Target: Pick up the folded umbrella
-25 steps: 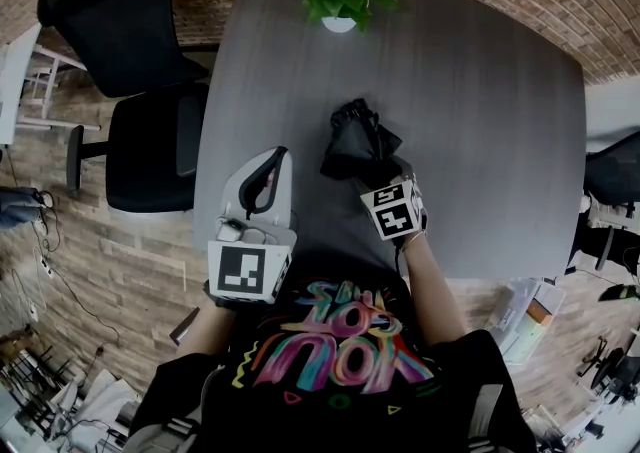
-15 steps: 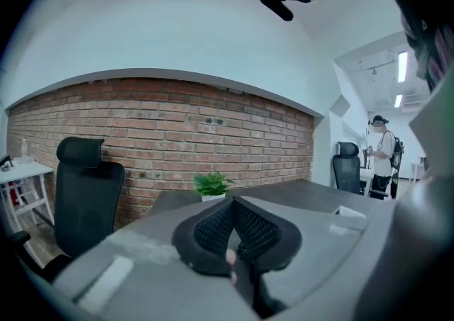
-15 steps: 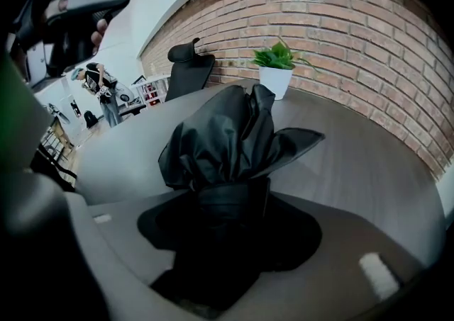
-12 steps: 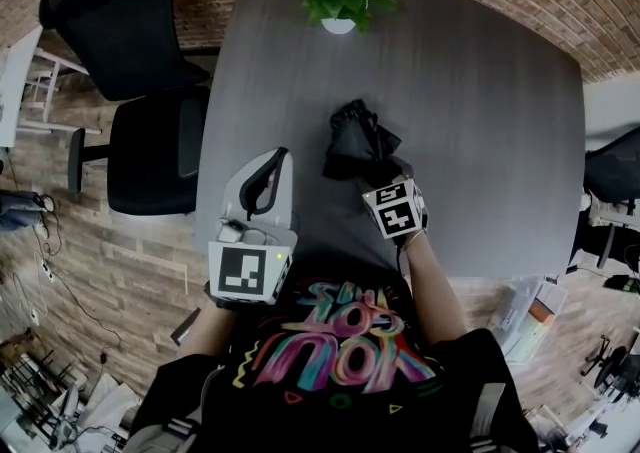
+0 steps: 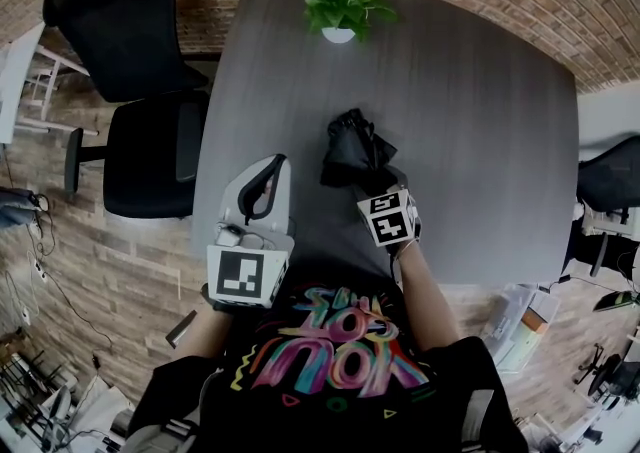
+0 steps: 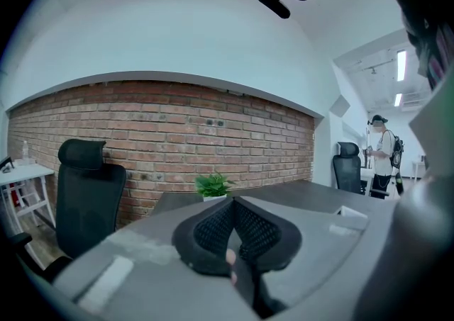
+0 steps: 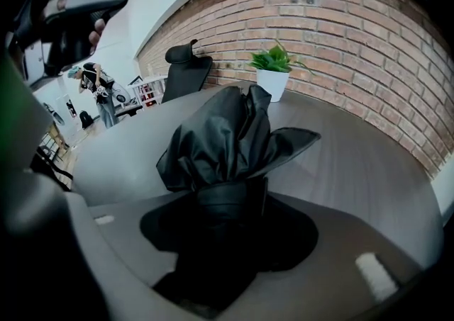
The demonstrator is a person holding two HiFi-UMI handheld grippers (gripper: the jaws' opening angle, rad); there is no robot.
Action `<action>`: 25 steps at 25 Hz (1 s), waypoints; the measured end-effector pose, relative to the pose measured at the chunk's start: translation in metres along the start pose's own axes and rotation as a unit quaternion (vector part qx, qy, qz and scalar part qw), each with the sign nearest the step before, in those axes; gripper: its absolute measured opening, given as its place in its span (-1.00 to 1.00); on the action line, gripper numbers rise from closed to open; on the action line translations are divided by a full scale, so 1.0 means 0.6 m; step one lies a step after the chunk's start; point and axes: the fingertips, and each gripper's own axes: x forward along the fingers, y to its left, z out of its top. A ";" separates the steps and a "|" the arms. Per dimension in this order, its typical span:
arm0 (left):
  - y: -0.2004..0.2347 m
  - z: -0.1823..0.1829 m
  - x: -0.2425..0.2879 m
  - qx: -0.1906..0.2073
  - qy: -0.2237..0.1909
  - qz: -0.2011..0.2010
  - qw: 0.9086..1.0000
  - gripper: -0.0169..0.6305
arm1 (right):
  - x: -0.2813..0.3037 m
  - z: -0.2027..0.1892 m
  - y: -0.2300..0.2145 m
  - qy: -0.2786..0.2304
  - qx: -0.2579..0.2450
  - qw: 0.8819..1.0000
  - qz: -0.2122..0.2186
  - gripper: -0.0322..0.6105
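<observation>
The black folded umbrella [image 5: 355, 149] lies on the dark grey wood-grain table [image 5: 480, 121], a little toward the person's side of the middle, its loose canopy folds bunched up and pointing toward the far edge. And there's the right gripper [image 5: 374, 185] at the near end of it, marker cube on top, angled steeply down. In the right gripper view the umbrella [image 7: 227, 135] fills the middle: the strapped, narrow part sits right between the jaws of the right gripper [image 7: 230, 200], the crumpled fabric fanning out above. Those jaws have just been closing and now bear on the bundle from both sides, so the grip is on. The umbrella rests on the tabletop [image 7: 369, 164], not lifted.

Over to the left gripper [image 5: 274, 167]: white body, big square marker, held just over the near-left edge of the table, well apart from the umbrella. The left gripper view shows its jaws [image 6: 233, 207] brought together at the tips, black mesh pads meeting, nothing between them.

At the far edge of the table stands a small green plant in a white pot [image 5: 342, 3], well apart from the umbrella. To the left of the table sits a black office chair [image 5: 150, 131], and a red brick wall [image 6: 177, 128] runs behind it all.
</observation>
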 end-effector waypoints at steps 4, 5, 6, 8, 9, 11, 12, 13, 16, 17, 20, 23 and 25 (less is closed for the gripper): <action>0.003 0.004 0.000 -0.001 -0.003 0.002 1.000 -0.94 | -0.004 -0.001 -0.004 -0.007 0.022 1.000 0.014 -0.18; 0.005 0.004 -0.001 -0.001 -0.004 0.003 1.000 -0.94 | -0.007 -0.002 -0.004 -0.011 0.030 0.999 0.018 -0.18; 0.006 0.004 -0.002 -0.001 -0.004 0.004 1.000 -0.94 | -0.010 -0.004 -0.004 -0.015 0.038 0.999 0.021 -0.18; 0.008 0.005 -0.003 0.000 -0.004 0.005 1.000 -0.94 | -0.017 -0.006 -0.005 -0.024 0.051 0.998 0.025 -0.18; 0.008 0.006 -0.003 0.000 -0.004 0.005 1.000 -0.94 | -0.020 -0.005 -0.006 -0.028 0.055 0.998 0.025 -0.18; 0.007 0.008 -0.001 0.002 -0.005 0.003 1.000 -0.94 | -0.027 0.000 -0.010 -0.038 0.061 0.997 0.024 -0.18; 0.006 0.009 0.001 0.002 -0.006 0.002 1.000 -0.94 | -0.031 0.004 -0.012 -0.043 0.064 0.997 0.024 -0.18; 0.004 0.010 0.002 0.002 -0.007 0.000 1.000 -0.94 | -0.037 0.009 -0.014 -0.049 0.066 0.996 0.026 -0.18; -0.001 0.011 0.005 0.001 -0.006 -0.006 1.000 -0.94 | -0.058 0.029 -0.018 -0.067 0.066 0.995 0.026 -0.18; -0.004 0.011 0.006 0.003 -0.006 -0.008 1.000 -0.94 | -0.066 0.037 -0.020 -0.074 0.064 0.995 0.024 -0.18; -0.013 0.012 0.010 0.004 -0.005 -0.014 1.000 -0.94 | -0.094 0.063 -0.031 -0.098 0.059 0.993 0.015 -0.18; -0.018 0.013 0.011 0.005 -0.005 -0.017 1.000 -0.94 | -0.124 0.089 -0.041 -0.129 0.065 0.989 0.009 -0.18; -0.017 0.014 0.011 0.005 -0.004 -0.017 1.000 -0.94 | -0.145 0.107 -0.047 -0.152 0.068 0.986 0.006 -0.18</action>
